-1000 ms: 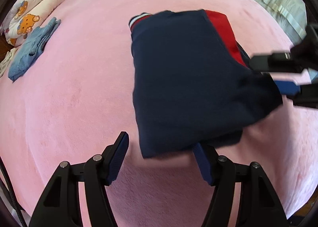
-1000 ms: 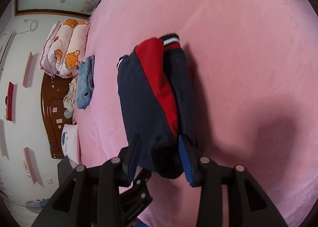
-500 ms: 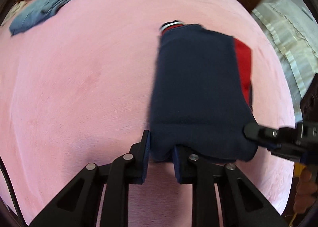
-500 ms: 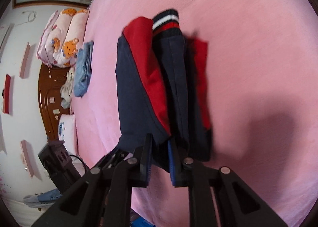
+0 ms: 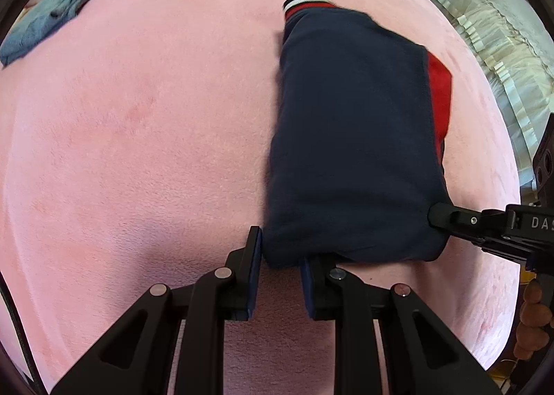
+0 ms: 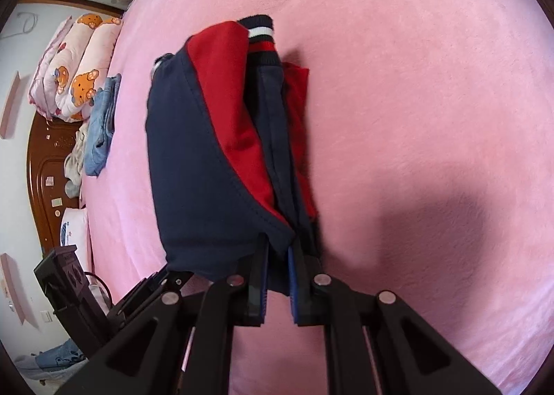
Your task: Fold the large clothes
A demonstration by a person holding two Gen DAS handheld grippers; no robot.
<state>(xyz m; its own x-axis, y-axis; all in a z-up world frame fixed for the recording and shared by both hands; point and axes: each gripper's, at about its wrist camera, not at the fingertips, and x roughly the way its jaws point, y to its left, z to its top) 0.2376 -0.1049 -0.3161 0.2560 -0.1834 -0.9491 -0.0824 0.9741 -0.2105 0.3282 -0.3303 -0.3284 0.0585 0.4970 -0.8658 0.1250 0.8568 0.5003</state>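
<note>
Left gripper: black linkage arms, silver pivot pins, 2 blue pads. Right gripper: same build; at 3 o'clock in the left view its body bears white letters "DAS".

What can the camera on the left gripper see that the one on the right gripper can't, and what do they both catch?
Only the left wrist view shows the lacy white bedding beside the bed and the person's hand. Only the right wrist view shows the bear-print quilt whole, the wooden headboard and the jacket's red panels. Both show the navy jacket on the pink blanket, the folded jeans, and each gripper clamping the jacket's near edge.
</note>
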